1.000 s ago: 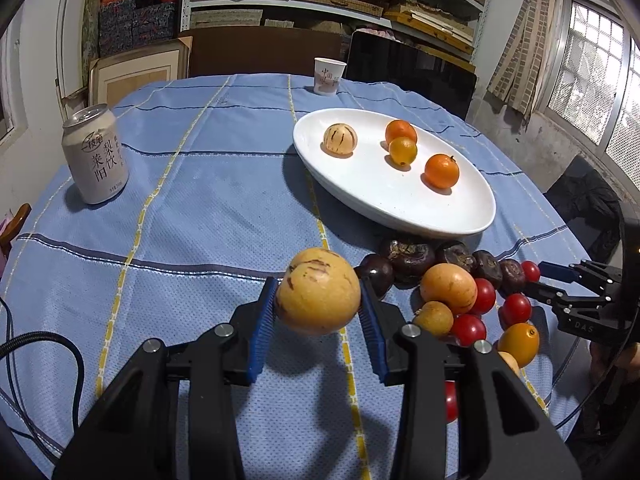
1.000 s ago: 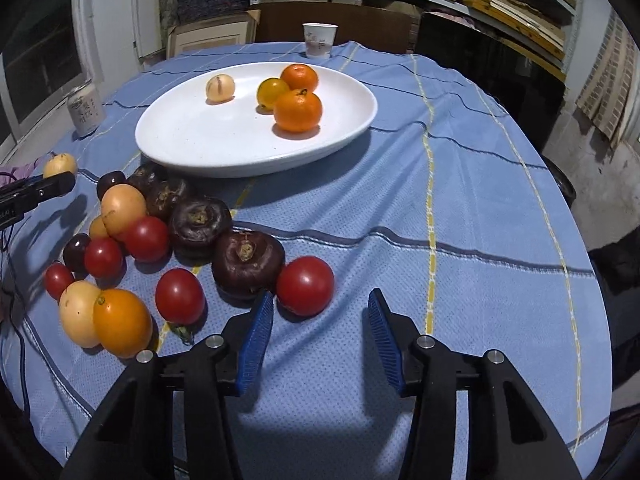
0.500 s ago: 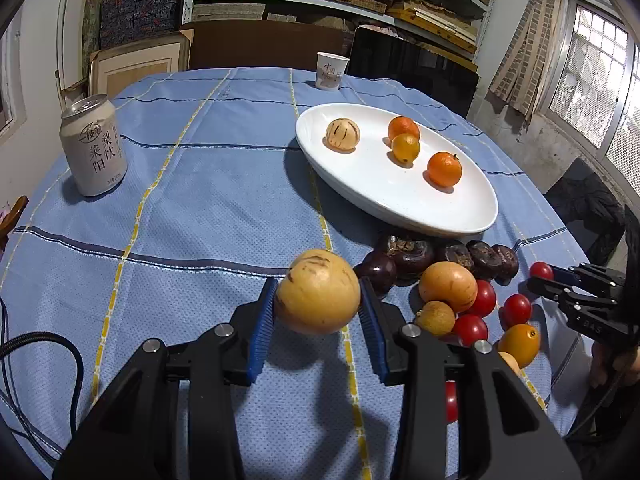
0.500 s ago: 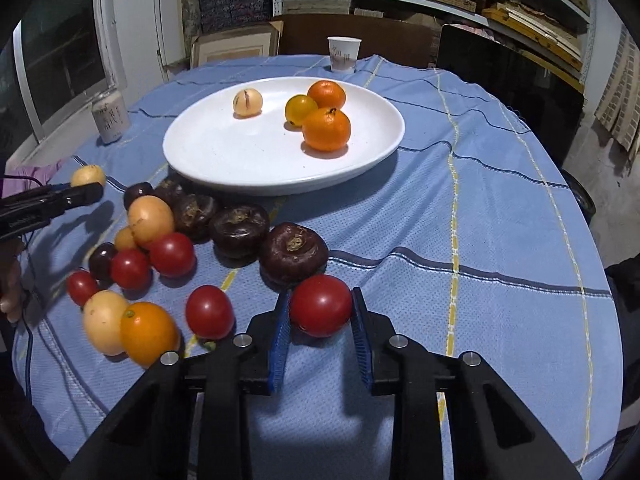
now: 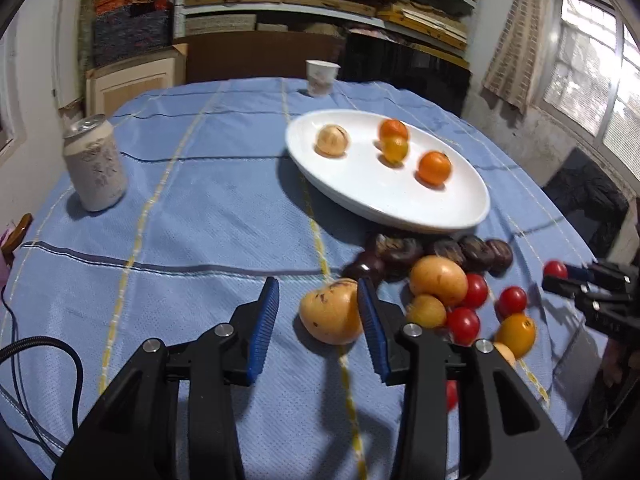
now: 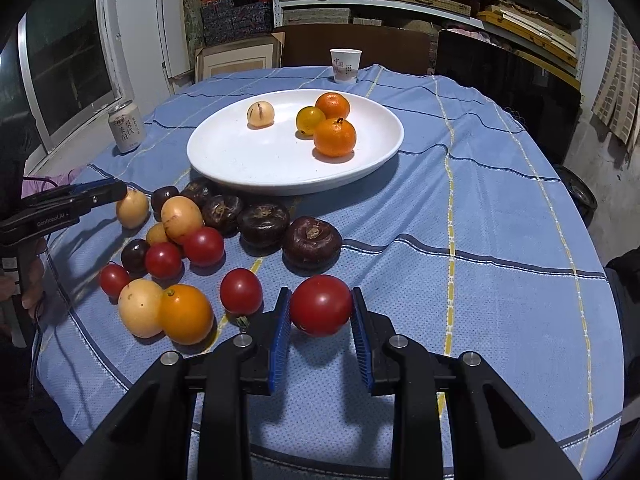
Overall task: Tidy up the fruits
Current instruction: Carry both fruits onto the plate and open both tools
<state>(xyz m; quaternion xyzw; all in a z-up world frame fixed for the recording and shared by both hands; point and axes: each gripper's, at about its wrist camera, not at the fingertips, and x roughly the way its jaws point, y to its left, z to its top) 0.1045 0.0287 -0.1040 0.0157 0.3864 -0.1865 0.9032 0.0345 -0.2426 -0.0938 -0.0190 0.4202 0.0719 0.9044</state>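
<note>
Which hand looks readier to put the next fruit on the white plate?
The right. Its gripper is shut on a red tomato, while the left gripper stands open, the yellow fruit touching only one pad.

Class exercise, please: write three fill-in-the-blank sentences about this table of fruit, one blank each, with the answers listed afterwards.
1. The right gripper is shut on a ___ tomato.
2. On the plate lie ___ fruits.
3. In the right wrist view, the can stands to the ___ of the plate.
Answers: red; four; left.
</note>
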